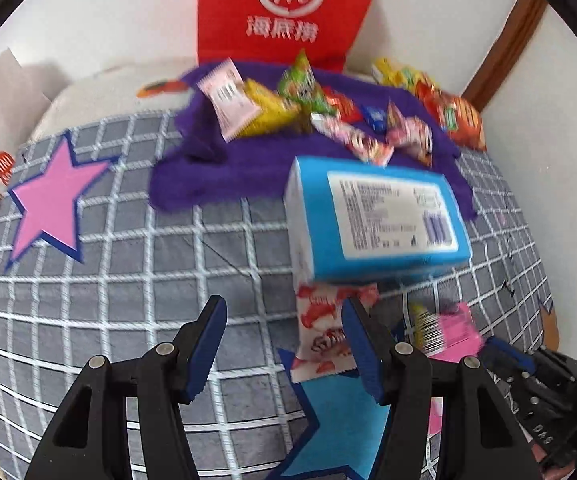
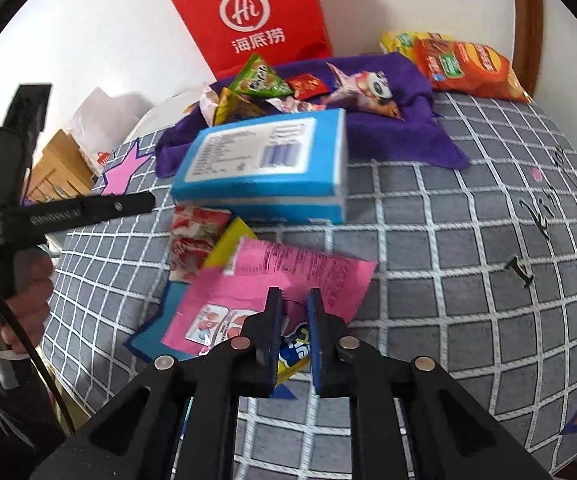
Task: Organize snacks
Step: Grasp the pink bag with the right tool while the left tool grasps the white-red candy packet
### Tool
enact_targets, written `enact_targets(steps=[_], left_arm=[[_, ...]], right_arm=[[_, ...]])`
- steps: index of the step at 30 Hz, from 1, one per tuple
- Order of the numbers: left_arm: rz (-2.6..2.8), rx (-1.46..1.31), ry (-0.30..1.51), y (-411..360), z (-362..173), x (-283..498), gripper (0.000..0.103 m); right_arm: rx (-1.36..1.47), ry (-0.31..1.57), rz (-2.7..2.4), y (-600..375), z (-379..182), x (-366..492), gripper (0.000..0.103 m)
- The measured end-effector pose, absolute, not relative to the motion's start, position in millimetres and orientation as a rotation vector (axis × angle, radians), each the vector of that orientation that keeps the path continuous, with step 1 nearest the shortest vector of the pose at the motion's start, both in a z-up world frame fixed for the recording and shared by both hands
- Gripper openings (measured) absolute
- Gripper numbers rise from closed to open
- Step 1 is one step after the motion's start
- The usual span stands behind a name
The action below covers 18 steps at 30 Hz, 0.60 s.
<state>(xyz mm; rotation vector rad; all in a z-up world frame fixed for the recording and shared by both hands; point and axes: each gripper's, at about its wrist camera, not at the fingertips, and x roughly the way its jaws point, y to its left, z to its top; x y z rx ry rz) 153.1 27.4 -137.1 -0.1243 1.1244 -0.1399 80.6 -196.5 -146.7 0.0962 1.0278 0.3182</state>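
Left gripper (image 1: pixel 284 344): jaws spread wide, holding nothing, over the checked bedspread (image 1: pixel 128 300).
Right gripper (image 2: pixel 294 336): jaws narrowed on a yellow-and-blue packet (image 2: pixel 292 354), above the pink packet (image 2: pixel 288 280).
Blue box (image 2: pixel 264 164): lying flat, just beyond the pink packet.
Snack pile (image 1: pixel 308 104): far side, on the purple towel (image 1: pixel 208 168), before a red bag (image 1: pixel 284 8).

Open grey checked bedspread (image 1: pixel 128 280) lies wide ahead and to the left, up to the pink star patch (image 1: pixel 48 200). To the right, the blue rectangular cardboard box (image 1: pixel 376 220) blocks the way to the crumpled purple cloth (image 1: pixel 208 168), itself crowded with small bright snack packets (image 1: pixel 300 88).
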Motion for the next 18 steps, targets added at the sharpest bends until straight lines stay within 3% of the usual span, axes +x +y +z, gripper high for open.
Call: enact_targets(steps=[1, 3, 6, 14, 18], left_arm=[[-0.143, -0.129, 1.133, 25, -142, 153, 0.058], [-0.149, -0.146, 1.149, 21, -152, 153, 0.058], [-0.171, -0.176, 1.164, 13, -166, 153, 0.058], [-0.181, -0.150, 1.125, -9, -184, 159, 0.057], [-0.194, -0.122, 1.112, -15, -183, 158, 0.052]], right_arm=[[0.106, 1.027, 0.319, -201, -147, 79, 0.017], [0.134, 1.032, 0.317, -210, -149, 77, 0.035], [0.159, 1.026, 0.316, -219, -150, 74, 0.047], [0.178, 1.058, 0.361, -220, -167, 74, 0.056], [0.175, 1.072, 0.394, -213, -172, 77, 0.061]])
